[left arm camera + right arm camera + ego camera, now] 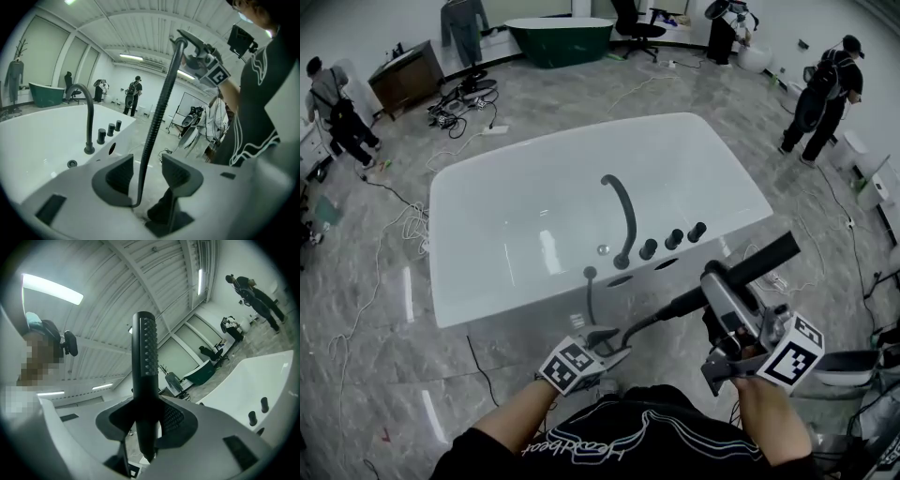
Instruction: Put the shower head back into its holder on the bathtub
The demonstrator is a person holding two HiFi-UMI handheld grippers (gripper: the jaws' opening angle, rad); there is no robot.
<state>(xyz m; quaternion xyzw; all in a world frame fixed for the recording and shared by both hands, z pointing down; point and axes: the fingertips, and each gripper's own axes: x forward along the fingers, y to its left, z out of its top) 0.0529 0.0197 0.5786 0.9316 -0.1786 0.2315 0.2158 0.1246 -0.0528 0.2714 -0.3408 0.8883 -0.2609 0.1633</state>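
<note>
Three knobs (674, 238), one spout (624, 202) on bathtub (739, 190)

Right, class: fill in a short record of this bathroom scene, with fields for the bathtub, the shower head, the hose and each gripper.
Setting: white bathtub, people standing farther back
Fittings: black faucet with three knobs beside it
Shower head: black, off the bathtub, held up by the right gripper
Hose: runs between the left gripper's jaws
Left gripper: open, jaws apart around the hose
Right gripper: shut on the shower head
Status: shower head not yet back on the bathtub
</note>
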